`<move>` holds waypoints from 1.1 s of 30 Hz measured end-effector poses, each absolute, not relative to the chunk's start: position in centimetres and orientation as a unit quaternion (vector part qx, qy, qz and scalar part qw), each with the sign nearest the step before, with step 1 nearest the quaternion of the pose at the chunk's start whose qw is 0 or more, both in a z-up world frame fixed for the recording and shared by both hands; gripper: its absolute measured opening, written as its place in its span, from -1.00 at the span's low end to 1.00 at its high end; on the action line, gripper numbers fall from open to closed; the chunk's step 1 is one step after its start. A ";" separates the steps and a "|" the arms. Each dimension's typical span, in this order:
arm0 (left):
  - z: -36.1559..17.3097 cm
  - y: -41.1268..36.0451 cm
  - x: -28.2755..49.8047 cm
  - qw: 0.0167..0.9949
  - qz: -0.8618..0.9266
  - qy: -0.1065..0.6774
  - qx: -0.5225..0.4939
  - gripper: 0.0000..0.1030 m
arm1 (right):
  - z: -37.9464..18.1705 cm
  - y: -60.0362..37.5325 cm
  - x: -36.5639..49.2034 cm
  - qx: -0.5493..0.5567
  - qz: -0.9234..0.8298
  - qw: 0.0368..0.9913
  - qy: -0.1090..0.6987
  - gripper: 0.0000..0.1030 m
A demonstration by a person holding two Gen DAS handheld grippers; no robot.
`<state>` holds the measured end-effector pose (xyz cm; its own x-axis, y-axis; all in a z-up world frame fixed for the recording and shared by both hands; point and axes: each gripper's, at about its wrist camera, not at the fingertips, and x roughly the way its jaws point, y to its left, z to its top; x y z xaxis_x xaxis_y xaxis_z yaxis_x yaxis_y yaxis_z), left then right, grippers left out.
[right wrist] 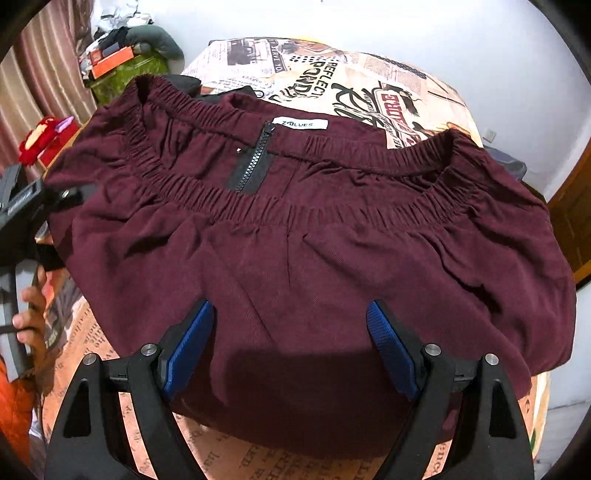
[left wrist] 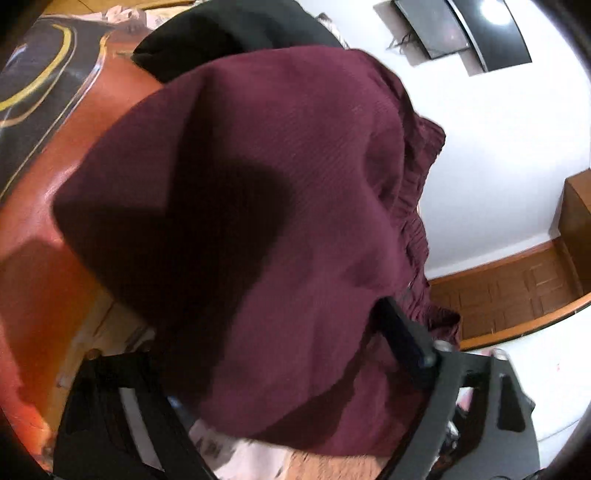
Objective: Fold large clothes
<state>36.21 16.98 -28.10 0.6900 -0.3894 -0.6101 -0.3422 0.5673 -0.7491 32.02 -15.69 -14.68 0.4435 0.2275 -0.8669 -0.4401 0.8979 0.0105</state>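
A maroon garment (right wrist: 295, 240) with an elastic waistband, a black zipper (right wrist: 255, 158) and a white label lies folded on a newspaper-print table cover (right wrist: 332, 81). My right gripper (right wrist: 290, 325) is open above its near edge, with blue pads (right wrist: 188, 343) either side of the cloth and holding nothing. In the left wrist view the same maroon cloth (left wrist: 258, 221) drapes over my left gripper (left wrist: 277, 369) and hides its fingertips; only the right finger (left wrist: 402, 332) shows. The left gripper also appears at the garment's left edge in the right wrist view (right wrist: 33, 206).
A black garment (left wrist: 229, 33) lies beyond the maroon one. Boxes and clutter (right wrist: 114, 62) are stacked at the table's far left, with a red item (right wrist: 40, 140) beside them. White walls and a wooden door (right wrist: 576, 221) surround the table. A hand (right wrist: 29, 317) holds the left gripper.
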 end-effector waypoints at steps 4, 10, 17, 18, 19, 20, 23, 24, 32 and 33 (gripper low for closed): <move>-26.8 15.8 36.4 0.815 0.028 0.392 -0.427 -0.04 | -14.4 -15.7 31.9 -0.112 0.198 0.842 0.489 0.60; -22.5 13.9 34.8 0.852 0.033 0.378 -0.361 -0.53 | -13.0 -15.8 30.9 -0.110 0.194 0.844 0.487 0.60; -15.6 11.4 29.2 0.892 0.016 0.339 -0.299 -0.55 | -9.0 -14.2 28.7 -0.098 0.221 0.856 0.458 0.60; -14.6 12.0 27.8 0.896 0.019 0.331 -0.294 -0.56 | -8.6 -13.5 28.3 -0.097 0.230 0.855 0.454 0.60; -14.0 12.1 27.0 0.900 0.023 0.325 -0.290 -0.56 | -8.3 -12.7 27.8 -0.097 0.242 0.853 0.453 0.60; -13.4 12.6 26.0 0.904 0.027 0.318 -0.286 -0.56 | -8.3 -12.0 27.5 -0.096 0.252 0.849 0.455 0.60; -11.2 13.3 23.8 0.916 0.048 0.296 -0.268 -0.57 | -9.9 -9.1 26.7 -0.095 0.287 0.818 0.490 0.61; -10.5 13.6 23.4 0.919 0.055 0.289 -0.261 -0.57 | -10.5 -8.4 26.3 -0.087 0.304 0.802 0.507 0.61; -8.7 13.3 23.3 0.935 0.109 0.295 -0.165 -0.57 | -16.3 -3.0 25.2 0.003 0.373 0.709 0.598 0.61; -8.6 13.0 23.6 0.937 0.108 0.294 -0.157 -0.57 | -16.1 -3.2 25.4 0.002 0.373 0.711 0.596 0.61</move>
<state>23.62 12.96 -8.56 0.8032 0.1106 -0.5853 -0.2950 0.9275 -0.2296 25.37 -3.16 -16.10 0.0114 0.5322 -0.8465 -0.5279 0.7222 0.4469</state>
